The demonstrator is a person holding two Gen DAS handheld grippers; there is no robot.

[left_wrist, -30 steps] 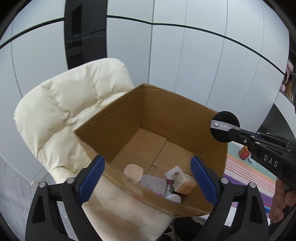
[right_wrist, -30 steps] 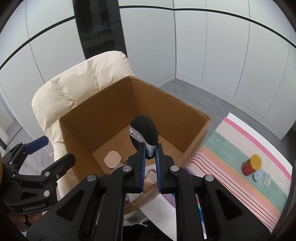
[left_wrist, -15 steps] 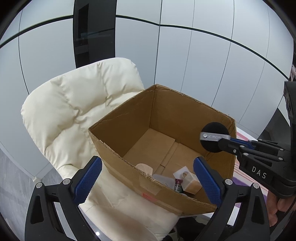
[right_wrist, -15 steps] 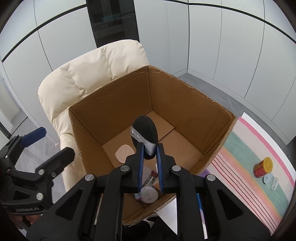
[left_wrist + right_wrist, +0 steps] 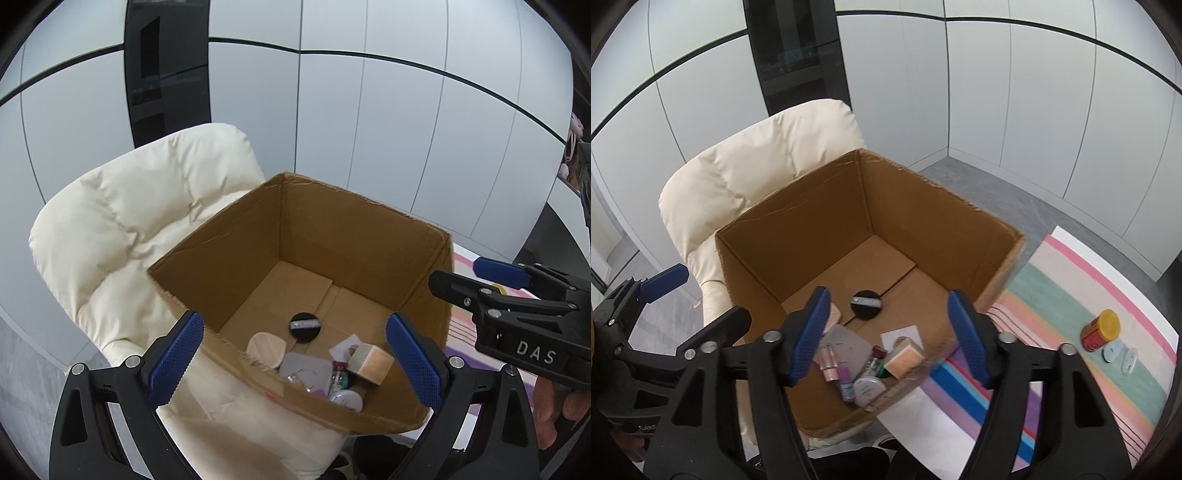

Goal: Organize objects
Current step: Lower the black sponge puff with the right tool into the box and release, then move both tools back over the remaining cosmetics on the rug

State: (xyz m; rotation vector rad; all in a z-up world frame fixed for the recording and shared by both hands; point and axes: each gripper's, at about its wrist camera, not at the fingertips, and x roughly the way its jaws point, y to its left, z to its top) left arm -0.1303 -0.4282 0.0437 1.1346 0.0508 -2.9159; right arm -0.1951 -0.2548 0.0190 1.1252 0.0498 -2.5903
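An open cardboard box point(image 5: 258, 236) point(image 5: 798, 221) rests on a cream armchair. A round black compact point(image 5: 304, 326) point(image 5: 866, 304) lies on the box floor, apart from both grippers. Beside it sit a peach puff point(image 5: 266, 349), a grey card, an orange-topped block point(image 5: 905, 356) and several small cosmetic bottles. My right gripper point(image 5: 892, 338) hangs over the box's near side, its jaws opening with nothing between them. My left gripper point(image 5: 295, 358) stands open above the box's near rim, empty. Each gripper shows in the other's view, the right gripper point(image 5: 476, 275) at the right edge, the left gripper point(image 5: 690, 295) at the left edge.
The cream armchair point(image 5: 129, 236) point(image 5: 746, 173) fills the left. A striped mat point(image 5: 1089, 306) lies on the floor to the right, carrying a red jar with a yellow lid point(image 5: 1099, 330) and small clear pieces. White wall panels stand behind.
The right gripper, shut on the black compact a moment ago, has opened, and the compact now lies on the box floor. The left gripper stays open.
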